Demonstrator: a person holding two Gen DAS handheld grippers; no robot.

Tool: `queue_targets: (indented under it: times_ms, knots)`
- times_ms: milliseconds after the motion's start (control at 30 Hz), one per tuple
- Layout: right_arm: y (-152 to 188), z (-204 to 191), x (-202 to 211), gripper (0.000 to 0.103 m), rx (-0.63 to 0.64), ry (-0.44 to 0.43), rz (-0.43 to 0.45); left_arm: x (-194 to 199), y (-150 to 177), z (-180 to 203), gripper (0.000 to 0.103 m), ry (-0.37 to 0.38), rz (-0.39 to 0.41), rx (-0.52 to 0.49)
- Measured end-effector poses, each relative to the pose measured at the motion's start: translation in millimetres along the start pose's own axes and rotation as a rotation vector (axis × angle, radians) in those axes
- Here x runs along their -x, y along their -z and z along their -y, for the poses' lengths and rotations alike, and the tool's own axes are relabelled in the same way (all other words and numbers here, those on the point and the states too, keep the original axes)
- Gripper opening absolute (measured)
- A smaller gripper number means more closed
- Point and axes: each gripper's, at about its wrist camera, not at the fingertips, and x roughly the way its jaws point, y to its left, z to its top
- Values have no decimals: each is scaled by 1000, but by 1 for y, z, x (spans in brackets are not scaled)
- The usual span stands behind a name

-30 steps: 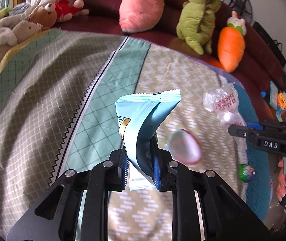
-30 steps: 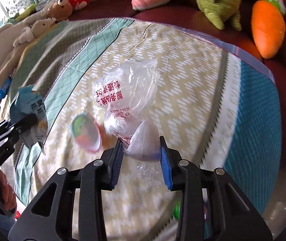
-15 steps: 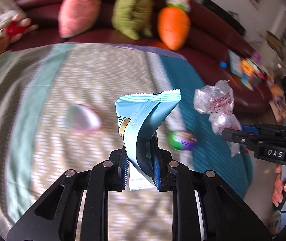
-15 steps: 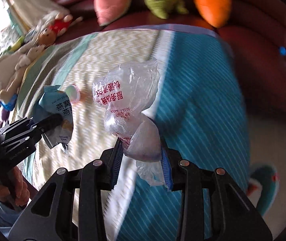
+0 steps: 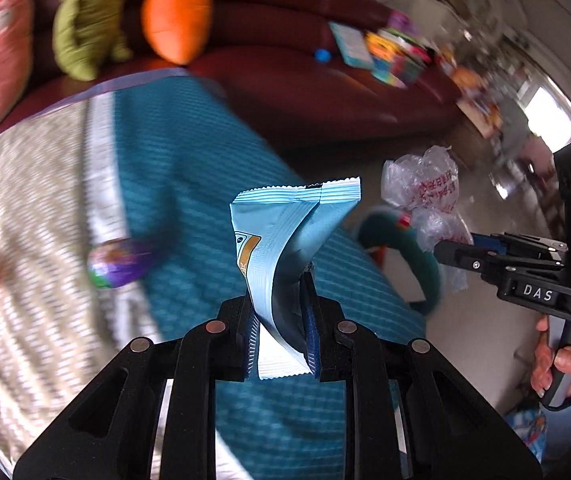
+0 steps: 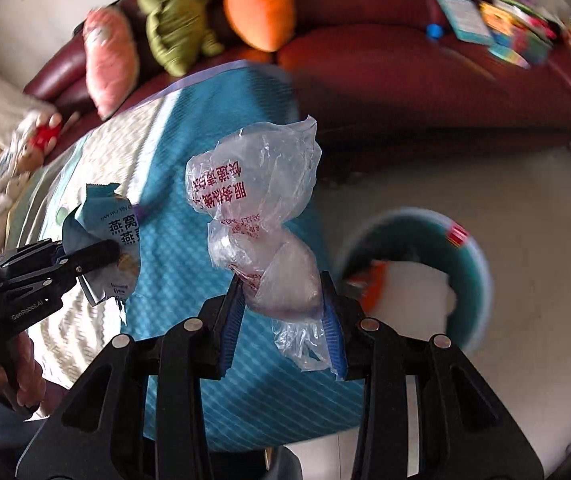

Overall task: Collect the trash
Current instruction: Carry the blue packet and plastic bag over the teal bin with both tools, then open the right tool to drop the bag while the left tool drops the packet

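Right wrist view swung off the bed: teal round bin [image 6: 481, 264] now at 3 o'clock. Right gripper [image 6: 281, 300] clenches crumpled clear plastic bag [image 6: 253, 188], left gripper [image 5: 277, 320] clenches light-blue snack wrapper [image 5: 285, 232]; drop-off looks next.

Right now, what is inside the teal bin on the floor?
The teal bin holds something white, probably paper or plastic, and an orange-red scrap at its left. Motion blur hides what they are, and the near wall covers the bottom. The crumpled plastic bag is not yet in it.
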Motion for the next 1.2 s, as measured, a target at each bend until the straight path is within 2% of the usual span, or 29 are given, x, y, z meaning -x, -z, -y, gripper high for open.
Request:
queue_targets:
  times_ms: [233,433,567,833,867,900,967,1067,1200]
  knots:
    - [26,81,19,38,-151,41,36,-42,-16,68,21,35,-57,-117]
    - [39,137,6,38,-278,61,3,-82,-23,111,21,74,-110,-177]
    - [35,159,-5,38,-312,55,-8,-111,-29,132,21,97,-143,-189]
    - [19,171,-26,40,-321,39,-25,-147,-41,146,21,113,-179,-196]
    - [17,171,-29,45,-319,37,-26,-150,-41,146,21,114,-181,-196]
    - [15,171,-31,55,-318,39,-26,-153,-42,147,21,114,-182,-196]
    - [12,171,-33,65,-316,55,-18,-159,-45,147,21,116,-186,-194]
    - [11,175,-36,66,-325,50,-25,-168,-48,150,21,116,-195,-195]
    - [13,180,-34,74,-330,76,-36,-181,-48,153,21,121,-213,-195]
